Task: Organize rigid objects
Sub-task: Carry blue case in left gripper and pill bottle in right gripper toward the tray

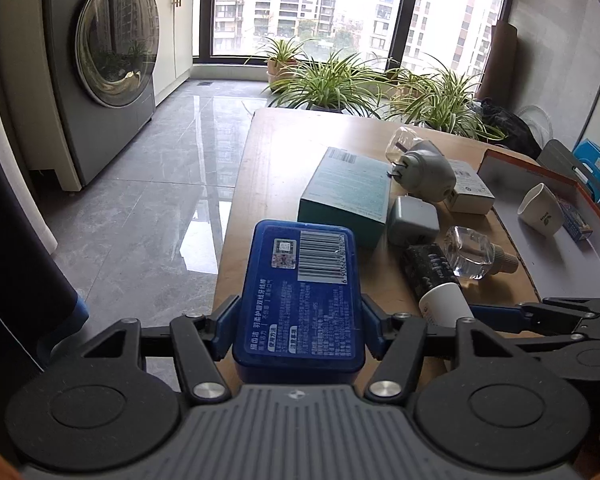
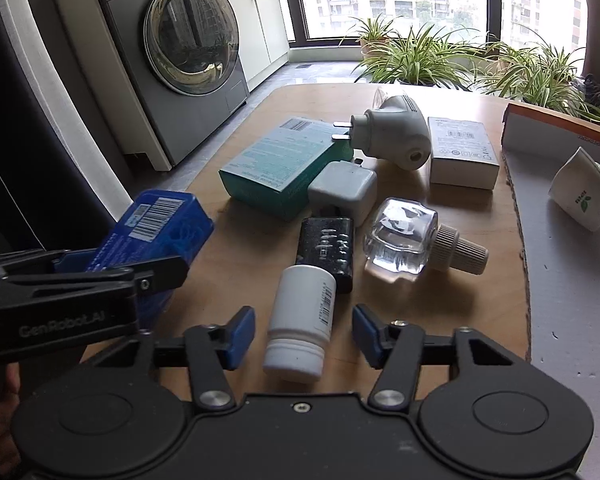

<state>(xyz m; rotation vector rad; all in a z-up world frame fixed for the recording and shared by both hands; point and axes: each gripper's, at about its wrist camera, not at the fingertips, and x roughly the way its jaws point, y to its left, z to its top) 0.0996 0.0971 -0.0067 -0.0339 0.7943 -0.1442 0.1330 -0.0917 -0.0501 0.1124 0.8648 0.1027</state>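
**Operator:** Report the state of the left gripper [image 1: 298, 328].

**Inspector:** The left gripper was set at a medium width and clamped on the blue box [image 1: 300, 280]. Both blue pads [image 1: 224, 328] pressed against the long sides of the box near its rear end. The barcode face pointed upward. The box sat at the near left corner of the table [image 2: 440, 300]. Whether it cleared the surface could not be determined.

**Operator:** Report the state of the right gripper [image 2: 304, 332].

**Inspector:** The right gripper stood fairly wide. The white bottle [image 2: 300, 320] lay on its side between the fingers, cap end toward the camera. A gap showed on each side, so neither pad touched the bottle.

**Operator:** List the remaining items on the table.

**Inspector:** A black box [image 2: 326, 252] lay just beyond the white bottle, touching or nearly touching it. A clear bottle [image 2: 400, 236] with a ribbed beige cap lay on its side to the right of the black box. A grey adapter cube [image 2: 342, 194] sat behind the black box, against a teal box [image 2: 272, 168]. A pale plug-in device [image 2: 392, 136] lay behind the cube, prongs pointing left. A white box [image 2: 462, 152] lay beside the device.

**Operator:** And on the right?

**Inspector:** A white tray [image 2: 572, 280] with an orange rim adjoined the table edge. A paper cup [image 2: 584, 196] lay tipped over inside it.
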